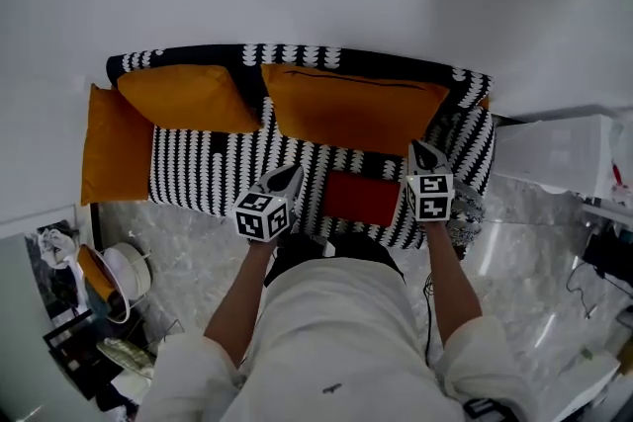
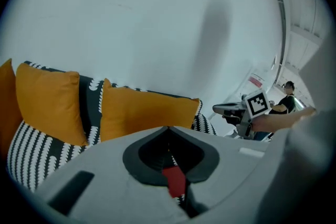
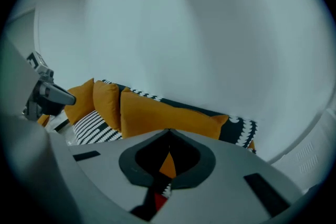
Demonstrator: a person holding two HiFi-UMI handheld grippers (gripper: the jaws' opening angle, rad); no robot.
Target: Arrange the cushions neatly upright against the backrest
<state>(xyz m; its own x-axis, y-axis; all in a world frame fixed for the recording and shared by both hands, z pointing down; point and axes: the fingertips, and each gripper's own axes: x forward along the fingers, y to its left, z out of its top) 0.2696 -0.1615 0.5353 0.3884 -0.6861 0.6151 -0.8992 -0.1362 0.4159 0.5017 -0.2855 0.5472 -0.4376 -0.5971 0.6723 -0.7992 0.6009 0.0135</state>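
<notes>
The sofa [image 1: 213, 168], black with white marks, fills the middle of the head view, and its front edge is hidden behind the person's arms and body in the lower middle. A long orange cushion [image 1: 351, 109] stands upright against the backrest at the right of centre, and its lower right corner goes behind the right gripper [image 3: 169, 131]. A smaller orange cushion [image 1: 186, 97] leans on the backrest to the left of it, and a third orange cushion [image 1: 114, 148] stands at the left end of the sofa; what it rests on there is hard to see. On the seat between the two grippers lies a flat red piece [image 1: 361, 198], and I cannot tell if it is a cushion. The left gripper [image 2: 168, 128] has its jaws fully together with nothing between them; in its own view the grey body covers the lower part of the long cushion, and only a small red patch shows through the dark opening. The right gripper also has its jaws pressed together and holds nothing; through its opening only an orange patch and a red patch are visible. Both grippers are above the seat and touch no cushion. The things on the floor at the lower left of the head view are too dark to make out
</notes>
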